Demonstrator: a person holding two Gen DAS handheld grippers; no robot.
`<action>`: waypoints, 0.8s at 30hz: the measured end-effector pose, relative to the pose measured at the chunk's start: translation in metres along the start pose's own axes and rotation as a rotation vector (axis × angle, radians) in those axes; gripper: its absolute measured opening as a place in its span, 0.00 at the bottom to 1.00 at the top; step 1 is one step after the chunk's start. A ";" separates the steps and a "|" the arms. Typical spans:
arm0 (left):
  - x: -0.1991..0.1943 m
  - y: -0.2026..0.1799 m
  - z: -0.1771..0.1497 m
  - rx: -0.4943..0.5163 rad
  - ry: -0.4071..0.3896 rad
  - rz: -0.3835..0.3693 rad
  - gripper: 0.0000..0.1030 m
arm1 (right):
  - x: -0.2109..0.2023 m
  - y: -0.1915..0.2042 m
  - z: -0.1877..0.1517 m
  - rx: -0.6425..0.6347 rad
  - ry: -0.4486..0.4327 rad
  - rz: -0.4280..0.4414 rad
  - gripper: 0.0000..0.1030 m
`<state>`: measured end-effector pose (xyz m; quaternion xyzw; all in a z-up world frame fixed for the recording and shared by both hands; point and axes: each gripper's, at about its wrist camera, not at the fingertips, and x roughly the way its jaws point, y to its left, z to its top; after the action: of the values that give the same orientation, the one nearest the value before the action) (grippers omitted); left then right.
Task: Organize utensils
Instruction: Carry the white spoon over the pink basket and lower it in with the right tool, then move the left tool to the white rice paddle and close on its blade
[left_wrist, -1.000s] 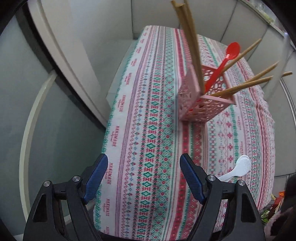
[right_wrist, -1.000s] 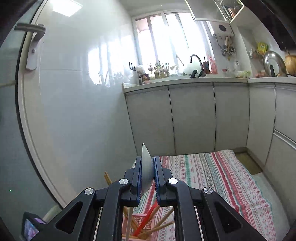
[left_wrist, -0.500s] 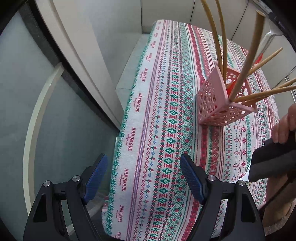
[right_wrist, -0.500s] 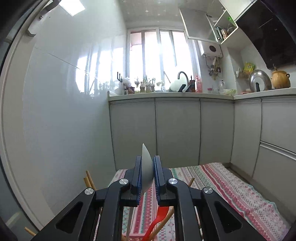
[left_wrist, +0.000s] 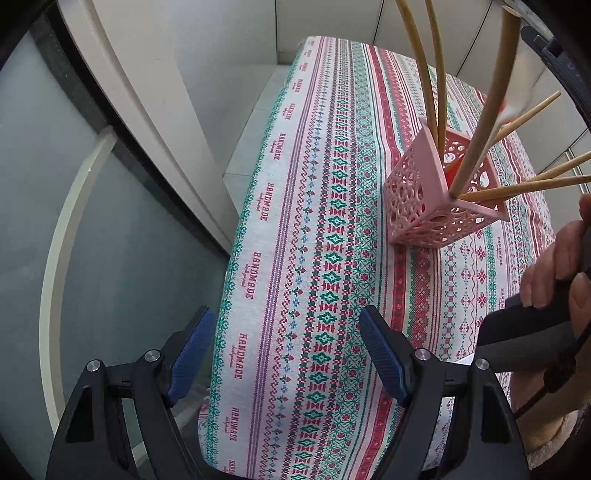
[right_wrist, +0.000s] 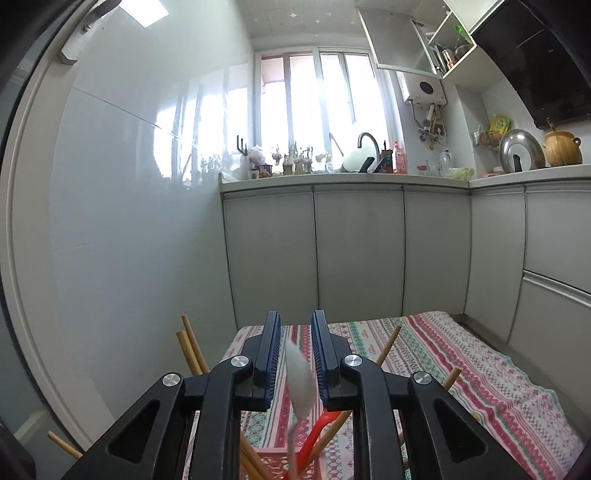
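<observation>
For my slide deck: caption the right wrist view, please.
Right hand-held gripper open, white spoon dropping toward pink basket.

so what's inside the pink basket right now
Wooden chopsticks and a red spoon stand in the pink basket; a white spoon hangs above between open right tongs. Its bottom is hidden.

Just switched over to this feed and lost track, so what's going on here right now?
A person is sorting utensils into a pink holder on a patterned tablecloth. The right claw has its jaws apart above the holder, and a white spoon sits loose between them, handle pointing down into the holder. Wooden chopsticks and a red spoon already stand inside. The left claw is open and empty, hovering over the table's near edge.
</observation>
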<state>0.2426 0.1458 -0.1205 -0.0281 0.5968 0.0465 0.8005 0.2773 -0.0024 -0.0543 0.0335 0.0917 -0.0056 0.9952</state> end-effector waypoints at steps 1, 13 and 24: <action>-0.001 0.000 0.000 -0.002 -0.002 -0.001 0.80 | -0.002 -0.002 0.001 0.005 0.003 0.006 0.19; -0.009 -0.009 -0.003 0.020 -0.025 -0.012 0.80 | -0.037 -0.046 0.046 0.047 0.098 0.080 0.54; -0.004 -0.045 -0.030 0.137 0.008 -0.053 0.80 | -0.073 -0.128 0.031 0.019 0.525 0.024 0.72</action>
<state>0.2180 0.0981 -0.1260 0.0106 0.6007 -0.0158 0.7992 0.2086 -0.1320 -0.0191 0.0445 0.3465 0.0144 0.9369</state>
